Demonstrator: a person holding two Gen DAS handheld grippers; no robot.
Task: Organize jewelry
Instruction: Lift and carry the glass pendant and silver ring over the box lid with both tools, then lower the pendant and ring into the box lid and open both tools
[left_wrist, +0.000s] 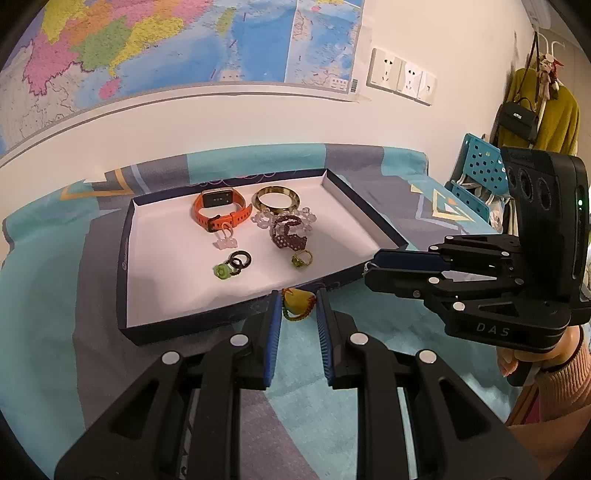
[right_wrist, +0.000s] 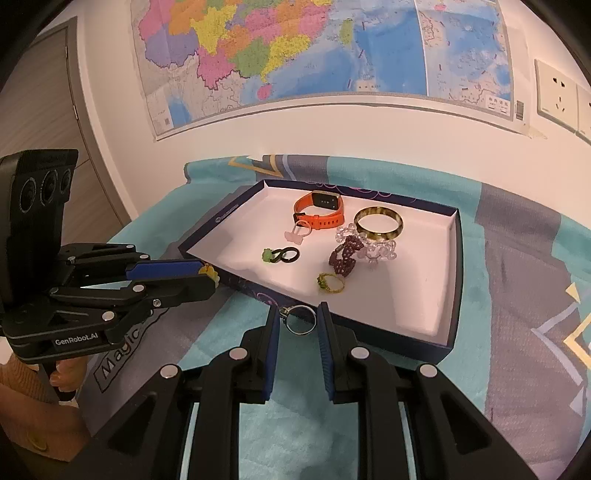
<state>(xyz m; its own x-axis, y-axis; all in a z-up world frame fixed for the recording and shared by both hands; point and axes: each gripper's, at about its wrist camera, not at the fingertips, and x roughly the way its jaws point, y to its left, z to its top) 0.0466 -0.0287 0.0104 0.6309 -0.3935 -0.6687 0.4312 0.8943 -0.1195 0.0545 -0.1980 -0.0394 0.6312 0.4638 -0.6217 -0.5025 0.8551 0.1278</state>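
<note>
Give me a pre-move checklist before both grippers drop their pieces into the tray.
1. Left gripper holds the yellow beaded piece: ok, pads close on both sides.
2. Right gripper holds the silver ring: ok.
3. Grippers over the tray: not ok, both are outside its near wall.
4. Free floor for the left piece: ok, bare white left of the black rings.
5. Free floor for the ring: ok, bare to the right of the gold ring.
6. Firmness of either grip: cannot tell.
</note>
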